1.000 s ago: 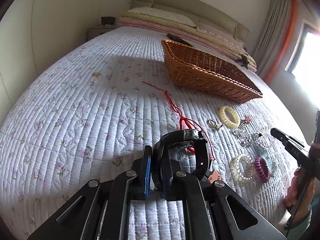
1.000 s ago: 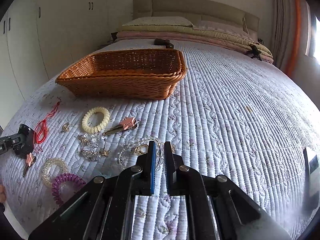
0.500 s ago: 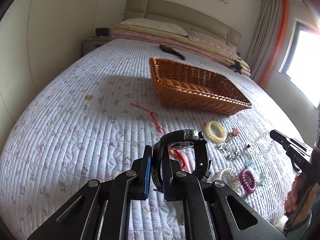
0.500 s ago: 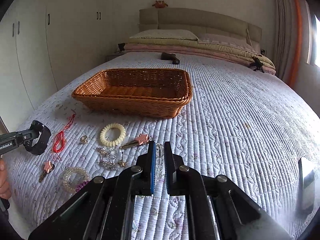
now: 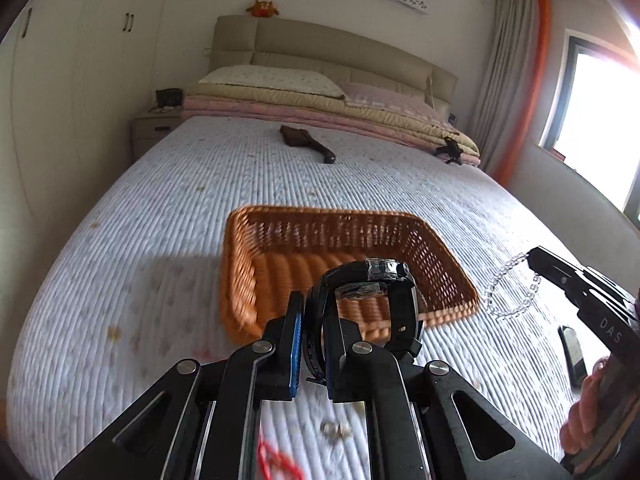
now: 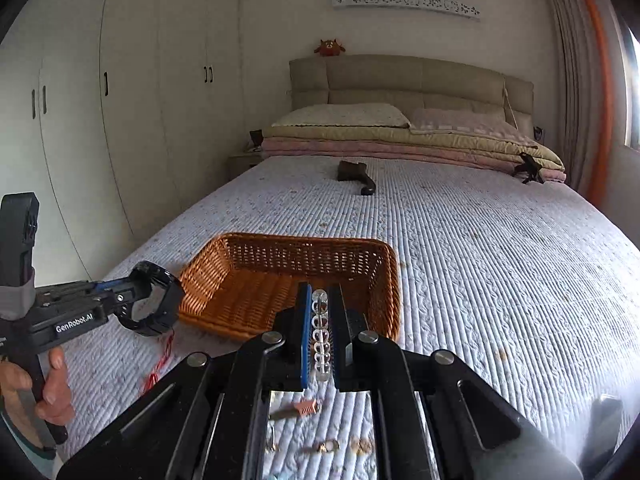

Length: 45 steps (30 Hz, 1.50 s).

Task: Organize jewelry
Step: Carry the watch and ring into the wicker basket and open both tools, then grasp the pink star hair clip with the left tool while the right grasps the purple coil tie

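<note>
My left gripper is shut on the strap of a black wristwatch, held in the air over the near rim of an empty orange wicker basket on the bed. It shows from the side in the right wrist view. My right gripper is shut on a clear crystal bead bracelet, just short of the basket's near rim. In the left wrist view the bracelet hangs from the right gripper.
A red cord, a pink hair clip and small earrings lie on the quilt below the grippers. A dark brush lies far up the bed. A phone lies at the right.
Both grippers have risen and moved forward toward the basket. The right gripper now holds the crystal bracelet, lifted off the quilt. The left still holds the watch.
</note>
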Motion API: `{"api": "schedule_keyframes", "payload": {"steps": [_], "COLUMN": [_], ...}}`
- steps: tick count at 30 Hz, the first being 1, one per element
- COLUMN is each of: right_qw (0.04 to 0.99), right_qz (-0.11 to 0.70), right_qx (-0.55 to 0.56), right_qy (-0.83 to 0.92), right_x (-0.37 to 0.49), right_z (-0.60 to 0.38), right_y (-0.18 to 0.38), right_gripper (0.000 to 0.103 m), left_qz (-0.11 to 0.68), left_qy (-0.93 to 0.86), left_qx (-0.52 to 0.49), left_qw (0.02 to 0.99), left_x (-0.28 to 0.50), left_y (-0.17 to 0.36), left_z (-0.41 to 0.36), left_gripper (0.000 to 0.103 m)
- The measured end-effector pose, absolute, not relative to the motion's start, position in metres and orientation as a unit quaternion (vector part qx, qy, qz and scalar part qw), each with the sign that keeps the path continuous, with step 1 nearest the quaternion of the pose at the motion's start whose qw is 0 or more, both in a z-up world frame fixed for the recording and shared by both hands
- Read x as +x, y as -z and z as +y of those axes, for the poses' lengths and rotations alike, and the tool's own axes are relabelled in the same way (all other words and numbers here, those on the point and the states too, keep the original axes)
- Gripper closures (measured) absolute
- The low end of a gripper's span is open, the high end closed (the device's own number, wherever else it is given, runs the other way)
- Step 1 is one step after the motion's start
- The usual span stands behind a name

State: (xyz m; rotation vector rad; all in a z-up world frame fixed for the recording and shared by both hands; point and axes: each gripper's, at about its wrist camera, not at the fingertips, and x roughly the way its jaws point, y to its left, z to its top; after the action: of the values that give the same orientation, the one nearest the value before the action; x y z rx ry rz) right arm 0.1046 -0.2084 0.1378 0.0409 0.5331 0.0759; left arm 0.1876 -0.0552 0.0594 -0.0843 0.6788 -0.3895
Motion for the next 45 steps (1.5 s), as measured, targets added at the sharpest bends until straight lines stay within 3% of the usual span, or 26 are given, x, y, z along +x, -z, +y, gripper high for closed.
{"api": "schedule_keyframes", "payload": {"steps": [13, 17, 19, 20, 21, 32, 35, 39, 45], "right_qw": [0.904, 0.904, 0.904, 0.906, 0.909, 0.946, 0.956, 0.958, 0.957], "right_qz": [0.411, 0.417, 0.416, 0.411, 0.404, 0.314, 0.288, 0.279, 0.28], "right_qx": [0.109, 0.087, 0.093, 0.095, 0.096, 0.066, 0.043, 0.05, 0.067], "right_qy": [-0.05, -0.027, -0.031, -0.029, -0.03, -0.039, -0.037, -0.044, -0.045], "right_x": [0.233, 0.234, 0.232, 0.229, 0.225, 0.125, 0.079, 0.018, -0.049], "right_z": [-0.227, -0.228, -0.23, -0.231, -0.231, -0.218, -0.207, -0.196, -0.188], "right_y": [-0.05, -0.04, -0.04, -0.042, -0.045, -0.119, -0.128, -0.12, -0.085], "right_gripper": [0.093, 0.091, 0.084, 0.078, 0.075, 0.074, 0.072, 0.072, 0.072], "left_qz": [0.431, 0.426, 0.418, 0.41, 0.401, 0.288, 0.261, 0.239, 0.266], "left_qy": [0.167, 0.165, 0.167, 0.174, 0.178, 0.226, 0.235, 0.236, 0.238], "left_qx": [-0.006, 0.001, 0.001, -0.001, 0.001, -0.034, -0.037, -0.046, -0.096], "left_qw": [0.887, 0.89, 0.893, 0.896, 0.899, 0.93, 0.936, 0.941, 0.929], "left_x": [0.3, 0.301, 0.297, 0.293, 0.288, 0.192, 0.147, 0.086, 0.033], "left_y": [0.002, 0.005, 0.0, -0.004, -0.009, -0.091, -0.106, -0.101, -0.055], "left_z": [-0.104, -0.103, -0.103, -0.103, -0.102, -0.066, -0.052, -0.031, 0.006], "left_gripper": [0.094, 0.087, 0.074, 0.063, 0.057, 0.055, 0.046, 0.046, 0.046]}}
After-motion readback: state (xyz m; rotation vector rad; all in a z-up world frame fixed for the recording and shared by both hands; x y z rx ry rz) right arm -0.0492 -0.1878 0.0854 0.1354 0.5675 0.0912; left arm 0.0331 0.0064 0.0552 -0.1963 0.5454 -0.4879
